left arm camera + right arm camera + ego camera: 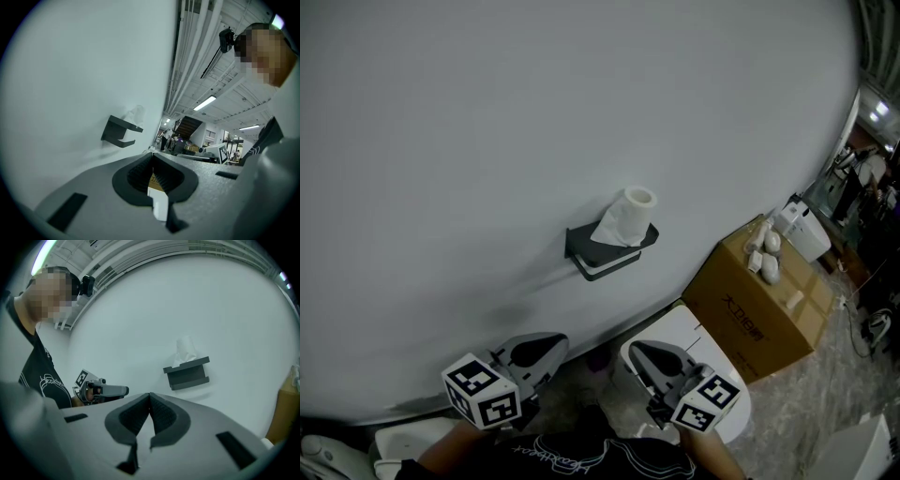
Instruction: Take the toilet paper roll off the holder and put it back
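Matt holder (605, 253) bears soft toilet paper roll (628, 216) (wall (487, 141) smooth, matt).

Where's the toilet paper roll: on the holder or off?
On: the roll stands upright on top of the dark wall holder, with nothing touching it.

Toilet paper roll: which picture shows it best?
The head view. The toilet paper roll stands upright on the dark holder, its hole and hanging sheet clear. The right gripper view shows it small; the left gripper view shows only a faint shape.
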Demonstrator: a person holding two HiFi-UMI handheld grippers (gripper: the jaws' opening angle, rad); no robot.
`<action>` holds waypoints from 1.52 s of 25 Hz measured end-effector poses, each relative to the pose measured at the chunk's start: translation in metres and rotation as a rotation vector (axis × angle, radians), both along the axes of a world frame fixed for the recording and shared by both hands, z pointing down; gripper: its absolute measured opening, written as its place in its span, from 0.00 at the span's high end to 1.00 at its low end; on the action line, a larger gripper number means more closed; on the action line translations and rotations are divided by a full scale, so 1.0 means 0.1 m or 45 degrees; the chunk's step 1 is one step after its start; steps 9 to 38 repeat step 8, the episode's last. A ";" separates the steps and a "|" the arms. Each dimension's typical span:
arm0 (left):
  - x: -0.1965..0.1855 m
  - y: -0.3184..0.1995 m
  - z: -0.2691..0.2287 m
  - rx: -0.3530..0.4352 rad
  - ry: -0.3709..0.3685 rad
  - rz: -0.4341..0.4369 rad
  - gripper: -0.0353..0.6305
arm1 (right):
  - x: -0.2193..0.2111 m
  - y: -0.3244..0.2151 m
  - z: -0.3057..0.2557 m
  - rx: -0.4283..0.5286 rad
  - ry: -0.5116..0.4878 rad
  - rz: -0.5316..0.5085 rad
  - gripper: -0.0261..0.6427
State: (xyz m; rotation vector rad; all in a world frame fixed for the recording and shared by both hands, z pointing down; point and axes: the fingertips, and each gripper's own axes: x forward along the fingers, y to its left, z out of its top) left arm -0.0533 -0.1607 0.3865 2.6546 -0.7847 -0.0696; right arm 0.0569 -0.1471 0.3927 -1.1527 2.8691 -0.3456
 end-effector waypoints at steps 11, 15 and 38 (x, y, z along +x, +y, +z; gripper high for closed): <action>0.07 0.00 0.06 -0.016 -0.003 0.018 0.94 | 0.03 0.04 0.09 -0.022 0.008 0.009 0.95; 0.07 0.00 0.06 -0.016 -0.003 0.018 0.94 | 0.03 0.04 0.09 -0.022 0.008 0.009 0.95; 0.07 0.00 0.06 -0.016 -0.003 0.018 0.94 | 0.03 0.04 0.09 -0.022 0.008 0.009 0.95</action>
